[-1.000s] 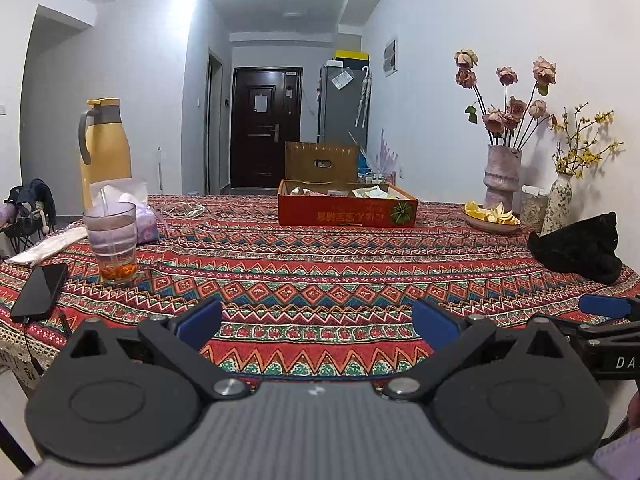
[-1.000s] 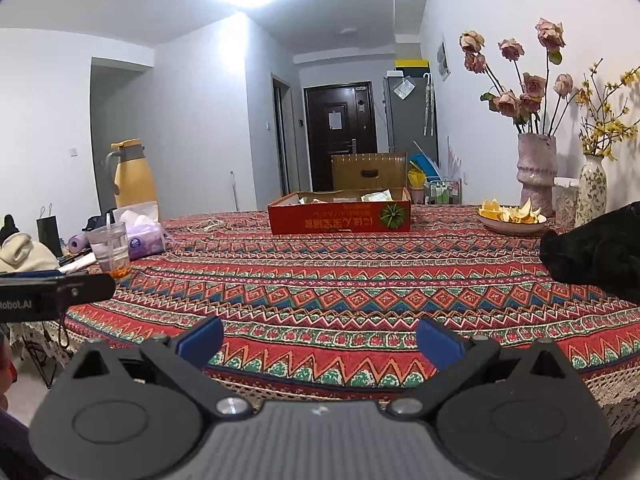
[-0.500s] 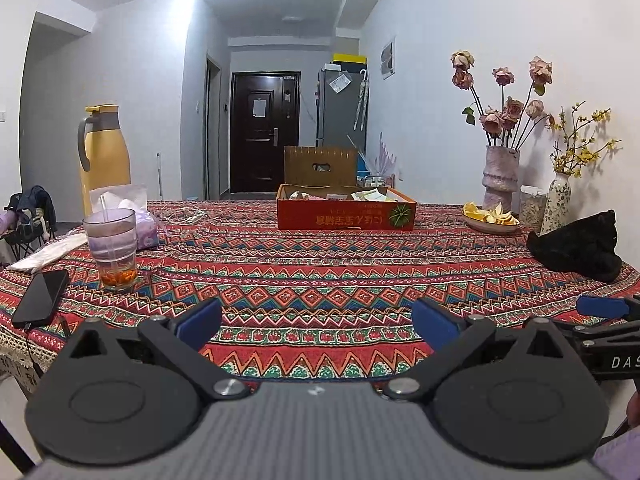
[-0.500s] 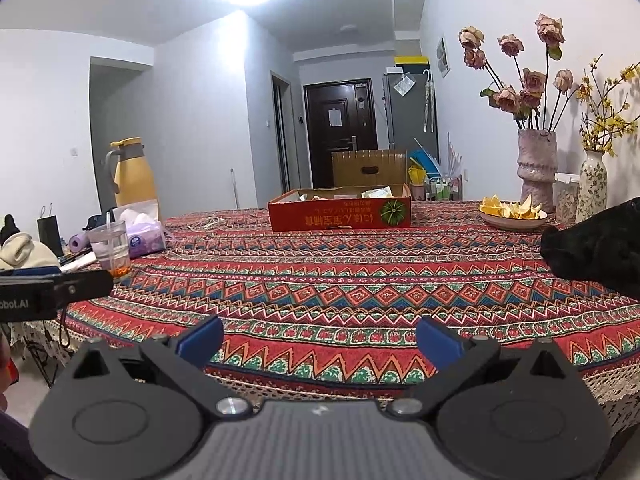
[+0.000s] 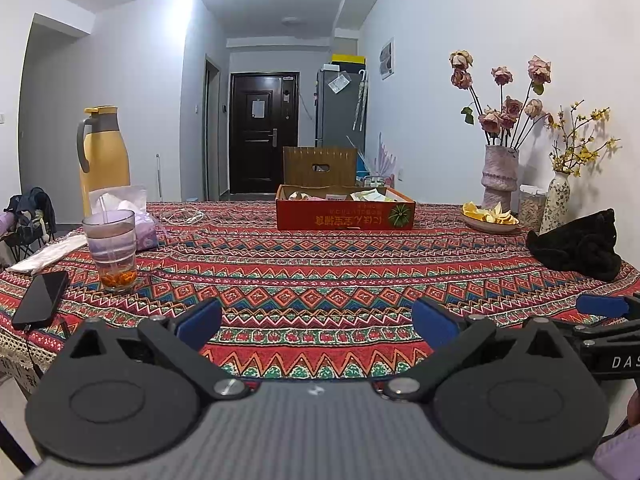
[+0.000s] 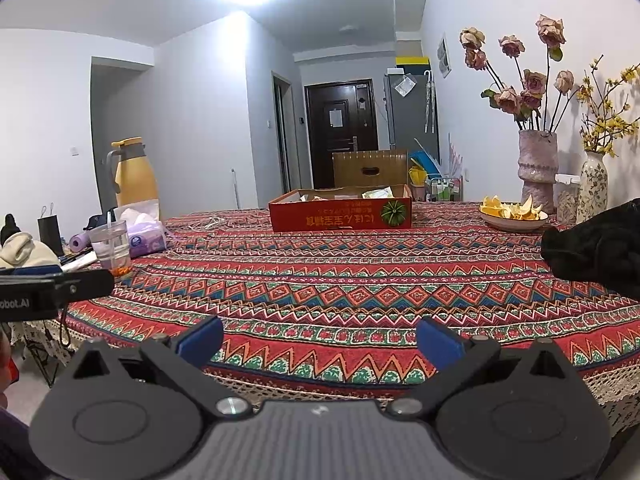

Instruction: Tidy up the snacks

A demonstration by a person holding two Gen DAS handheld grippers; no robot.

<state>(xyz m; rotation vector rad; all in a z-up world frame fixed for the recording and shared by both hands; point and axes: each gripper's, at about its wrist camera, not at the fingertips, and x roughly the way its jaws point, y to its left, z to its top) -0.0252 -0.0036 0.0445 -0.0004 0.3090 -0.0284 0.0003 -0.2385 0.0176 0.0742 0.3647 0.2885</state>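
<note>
A shallow red cardboard box (image 5: 346, 216) (image 6: 340, 214) with several snack packets inside sits at the far side of the patterned tablecloth (image 5: 320, 272) (image 6: 360, 280). My left gripper (image 5: 316, 318) hovers over the near table edge, open and empty, far from the box. My right gripper (image 6: 320, 338) hangs at the near edge too, open and empty. The right gripper's blue fingertip (image 5: 600, 305) shows at the right of the left wrist view; the left gripper's body (image 6: 52, 290) shows at the left of the right wrist view.
A glass with a straw (image 5: 110, 250), a tissue pack (image 5: 136, 220), a phone (image 5: 40, 298) and a yellow jug (image 5: 104, 152) stand at the left. A bowl of orange peel (image 5: 490, 218), two flower vases (image 5: 500, 176) and a black cloth (image 5: 576, 246) lie at the right.
Both views have shifted only slightly; the two grippers stay open and empty near the table's front edge. Nothing on the table has moved.
</note>
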